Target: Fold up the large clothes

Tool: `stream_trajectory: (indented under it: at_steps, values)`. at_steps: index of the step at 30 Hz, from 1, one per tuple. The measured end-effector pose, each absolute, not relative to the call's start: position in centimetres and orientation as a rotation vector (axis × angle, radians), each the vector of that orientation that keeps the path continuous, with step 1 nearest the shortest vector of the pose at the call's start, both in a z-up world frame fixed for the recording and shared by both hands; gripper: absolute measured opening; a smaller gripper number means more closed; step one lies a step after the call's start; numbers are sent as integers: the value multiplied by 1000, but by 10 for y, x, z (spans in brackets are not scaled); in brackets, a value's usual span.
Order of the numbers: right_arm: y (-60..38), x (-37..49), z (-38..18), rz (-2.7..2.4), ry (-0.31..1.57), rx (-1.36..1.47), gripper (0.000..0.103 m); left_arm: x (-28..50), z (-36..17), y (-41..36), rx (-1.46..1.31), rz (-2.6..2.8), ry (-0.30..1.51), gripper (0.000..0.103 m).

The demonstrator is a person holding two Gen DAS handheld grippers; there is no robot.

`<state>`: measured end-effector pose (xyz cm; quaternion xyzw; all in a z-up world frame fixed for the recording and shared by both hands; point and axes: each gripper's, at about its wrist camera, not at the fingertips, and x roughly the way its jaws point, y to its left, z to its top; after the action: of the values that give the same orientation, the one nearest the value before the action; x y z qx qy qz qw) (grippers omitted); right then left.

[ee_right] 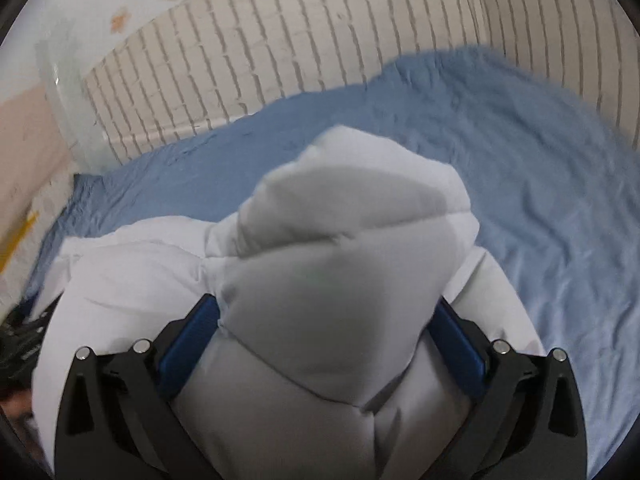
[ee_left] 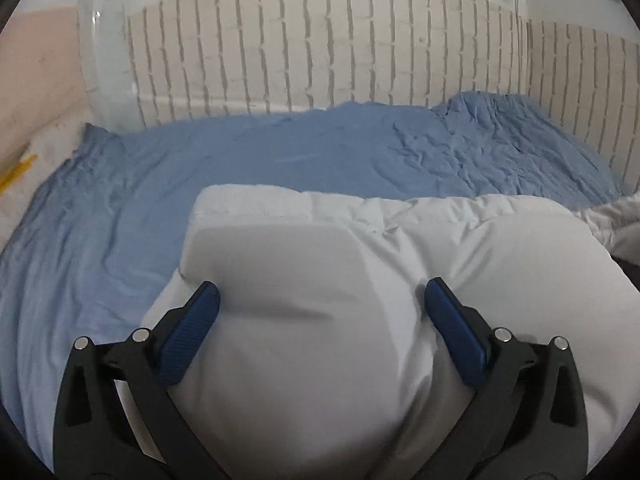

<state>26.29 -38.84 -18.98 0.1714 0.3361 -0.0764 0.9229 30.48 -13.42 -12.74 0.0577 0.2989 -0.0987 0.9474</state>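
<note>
A white padded jacket (ee_left: 360, 264) lies on a blue bedsheet (ee_left: 280, 148), its quilted edge folded flat toward the wall. My left gripper (ee_left: 320, 304) hovers just over it with the jaws spread wide. The blue pads (ee_left: 196, 316) stand apart from the fabric below them, so it is open. In the right wrist view a puffy fold of the same jacket (ee_right: 344, 264) bulges up between the spread jaws of my right gripper (ee_right: 328, 316). The fabric brushes the blue pads (ee_right: 192, 332) but is not squeezed, so this gripper is open too.
The bed's blue sheet (ee_right: 520, 160) stretches around the jacket, rumpled at the far right. A brick-patterned wall (ee_left: 320, 40) runs along the far side. A pale pillow with a yellow mark (ee_left: 24, 168) sits at the left. Something dark (ee_right: 20, 344) lies at the lower left edge.
</note>
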Motion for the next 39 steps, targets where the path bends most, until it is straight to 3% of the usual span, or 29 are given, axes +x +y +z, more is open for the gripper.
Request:
stream_trajectory:
  at_steps: [7,18,21,24,27,34,39]
  values:
    - [-395,281,-215,-148,755,368,102,348,-143,-165,189,-174,713,100]
    - [-394,249,-226,-82,730,352,102,330,-151,-186,326,-160,840,100]
    - [-410,209,-191,-152,769,427,101,273,-114,-167,378,-188,742,100]
    - [-432,154,-113,-172,583,600,101,201,-71,-122,311,-222,575,100]
    - [-430,117,-64,-159,562,406,101,148,-56,-61,273,-192,562,100]
    - [-450,35,-151,-286,879,285,101,135,-122,37,-22,-69,813,100]
    - [-463,43,-170,-236,905,356,101,165,-136,24,-125,-118,857,100]
